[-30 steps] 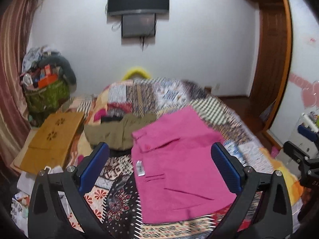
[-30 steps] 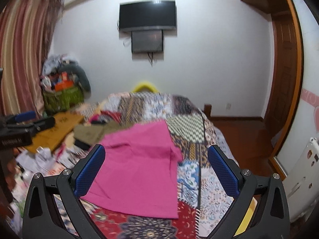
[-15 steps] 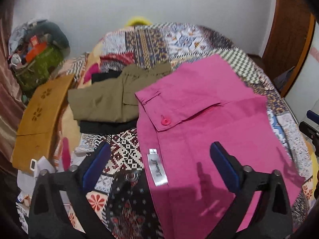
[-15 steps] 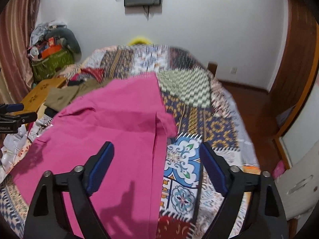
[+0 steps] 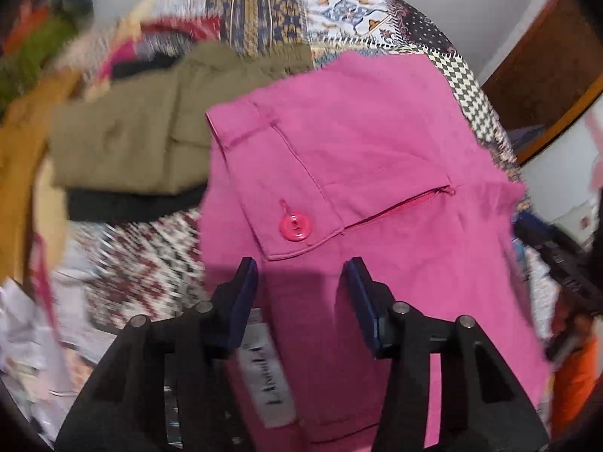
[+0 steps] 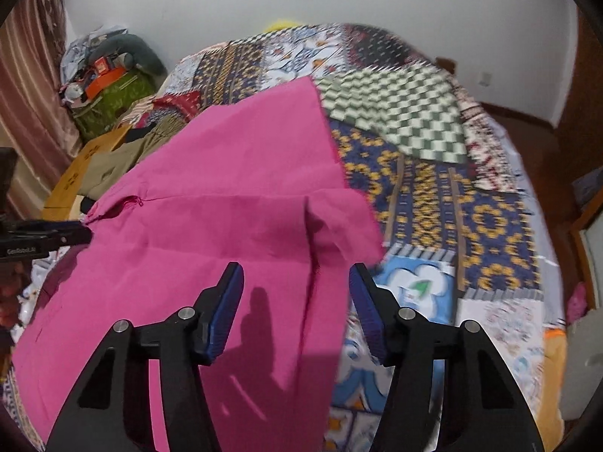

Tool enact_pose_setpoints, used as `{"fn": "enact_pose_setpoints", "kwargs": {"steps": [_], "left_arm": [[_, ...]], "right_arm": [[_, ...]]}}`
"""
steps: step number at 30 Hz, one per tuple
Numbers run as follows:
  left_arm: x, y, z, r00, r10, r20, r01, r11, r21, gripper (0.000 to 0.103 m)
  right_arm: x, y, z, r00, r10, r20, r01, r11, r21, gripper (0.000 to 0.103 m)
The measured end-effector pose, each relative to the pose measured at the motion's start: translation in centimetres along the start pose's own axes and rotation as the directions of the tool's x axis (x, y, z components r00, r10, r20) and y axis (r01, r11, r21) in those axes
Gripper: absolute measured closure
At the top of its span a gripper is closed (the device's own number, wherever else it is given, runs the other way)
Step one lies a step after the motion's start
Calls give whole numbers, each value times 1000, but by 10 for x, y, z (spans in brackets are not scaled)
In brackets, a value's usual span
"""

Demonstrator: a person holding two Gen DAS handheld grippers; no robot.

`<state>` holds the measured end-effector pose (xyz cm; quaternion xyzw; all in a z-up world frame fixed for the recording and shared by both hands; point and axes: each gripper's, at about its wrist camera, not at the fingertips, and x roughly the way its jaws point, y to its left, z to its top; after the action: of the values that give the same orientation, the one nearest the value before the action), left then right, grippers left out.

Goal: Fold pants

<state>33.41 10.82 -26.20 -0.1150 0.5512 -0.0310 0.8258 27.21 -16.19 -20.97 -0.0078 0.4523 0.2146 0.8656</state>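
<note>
The left tool point(image 5: 299, 275) hangs over the pink pants point(image 5: 377, 158) spread on the patchwork bed point(image 5: 271, 11), its jaws just narrowing and apart, just below the pink button point(image 5: 295, 228). Folded olive clothes point(image 5: 128, 143) lie beside.

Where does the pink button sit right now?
In the left wrist view, the pink button sits on the waistband flap of the pink pants, just beyond the left gripper and right of the folded olive garment.

Folded olive clothes point(image 5: 128, 139) crowd the bed beside the pink pants point(image 5: 377, 188) near the left gripper, while bare patchwork quilt point(image 6: 471, 218) lies open opposite.
</note>
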Motion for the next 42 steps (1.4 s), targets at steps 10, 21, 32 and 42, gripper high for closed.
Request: {"fn": "enact_pose_setpoints", "kwargs": {"steps": [10, 21, 32, 42], "left_arm": [[9, -6, -1, 999, 40, 16, -41, 997, 64, 57], [15, -8, -4, 989, 140, 50, -145, 983, 116, 56], [-10, 4, -9, 986, 153, 68, -161, 978, 136, 51], [-11, 13, 24, 996, 45, 71, -48, 998, 49, 37]], "right_arm": [[36, -15, 8, 993, 97, -62, -93, 994, 57, 93], [49, -11, -7, 991, -3, -133, 3, 1000, -7, 102], [31, -13, -11, 985, -64, -162, 52, 996, -78, 99], [-15, -39, 17, 999, -51, -15, 51, 999, 10, 59]]}}
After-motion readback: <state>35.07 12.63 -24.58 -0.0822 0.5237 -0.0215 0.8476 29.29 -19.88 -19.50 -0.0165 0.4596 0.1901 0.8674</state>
